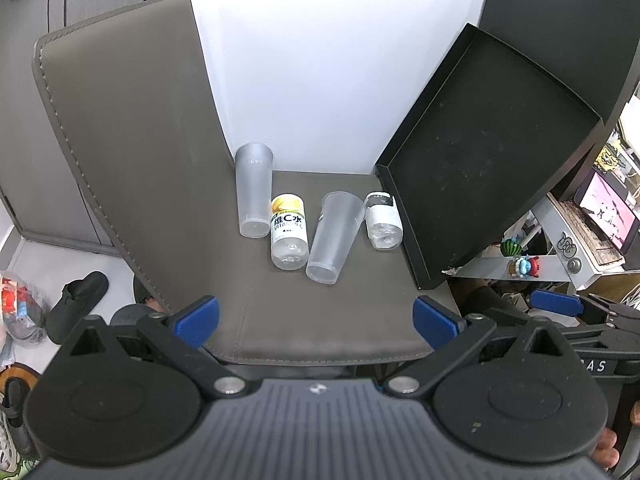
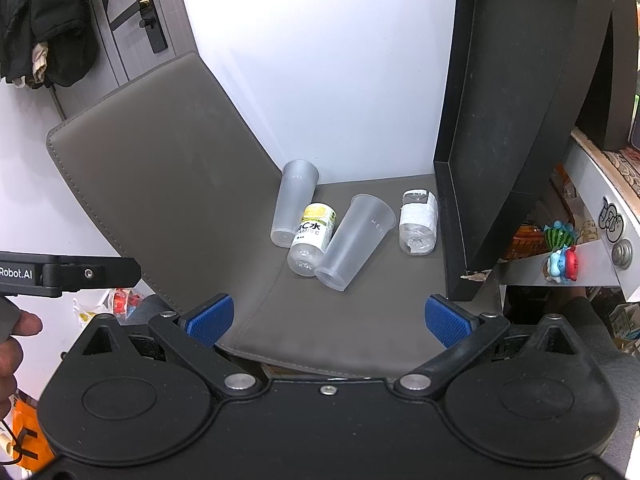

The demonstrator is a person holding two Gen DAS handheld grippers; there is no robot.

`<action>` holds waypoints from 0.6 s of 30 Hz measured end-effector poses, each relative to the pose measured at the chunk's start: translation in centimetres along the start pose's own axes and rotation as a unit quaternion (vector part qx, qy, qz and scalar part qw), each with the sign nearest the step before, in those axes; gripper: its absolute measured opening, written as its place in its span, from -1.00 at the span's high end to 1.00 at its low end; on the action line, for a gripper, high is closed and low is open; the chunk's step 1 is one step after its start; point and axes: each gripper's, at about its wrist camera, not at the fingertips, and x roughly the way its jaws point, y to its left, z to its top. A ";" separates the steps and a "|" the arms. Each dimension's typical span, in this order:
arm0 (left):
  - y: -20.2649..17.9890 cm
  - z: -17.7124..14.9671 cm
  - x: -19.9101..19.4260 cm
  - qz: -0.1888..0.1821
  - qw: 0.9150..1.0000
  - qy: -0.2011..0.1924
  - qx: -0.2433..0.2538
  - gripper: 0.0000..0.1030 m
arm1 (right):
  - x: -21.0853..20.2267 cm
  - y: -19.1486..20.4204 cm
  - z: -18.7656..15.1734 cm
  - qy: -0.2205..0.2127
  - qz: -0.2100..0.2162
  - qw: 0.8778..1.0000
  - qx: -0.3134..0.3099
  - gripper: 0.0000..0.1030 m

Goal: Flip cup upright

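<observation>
Left gripper (image 1: 316,322): jaws spread wide, blue pads at the lower part of the frame, nothing between them, above the near edge of the grey mat (image 1: 328,312).
Right gripper (image 2: 330,318): jaws likewise wide apart and holding nothing, low in its frame, short of the items.
Frosted cup, centre (image 1: 334,236): lies on its side on the mat, narrow base toward the camera, rim pointing to the upper right; its side touches the yellow-label bottle (image 1: 289,232).
Frosted cup, left (image 1: 253,190): lies at the mat's fold, base toward the camera, rim up-frame, just beside the yellow-label bottle.
Yellow-label bottle: lies between the two cups, bottom toward the camera.
White-label bottle (image 1: 383,220): lies to the right of the centre cup, just beside the black tray (image 1: 492,152).
Black tray: stands tilted at the right of the frame, open face toward the cups.
Right-wrist view: same row at mid-frame, centre cup (image 2: 354,236) slanting from lower left to upper right.
</observation>
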 end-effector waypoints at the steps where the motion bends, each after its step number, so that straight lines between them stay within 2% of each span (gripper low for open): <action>1: 0.0 0.1 0.1 0.000 1.000 0.000 0.000 -0.99 | 0.0 0.0 0.0 0.000 0.000 1.000 0.000 -1.00; 10: 0.3 0.5 0.7 0.000 1.000 0.002 0.001 -0.99 | 0.2 -0.2 0.2 -0.001 -0.002 1.000 0.003 -1.00; 18: 1.0 2.1 2.1 0.001 1.000 0.005 -0.002 -0.99 | 1.0 -0.3 0.6 0.001 -0.003 1.000 0.006 -1.00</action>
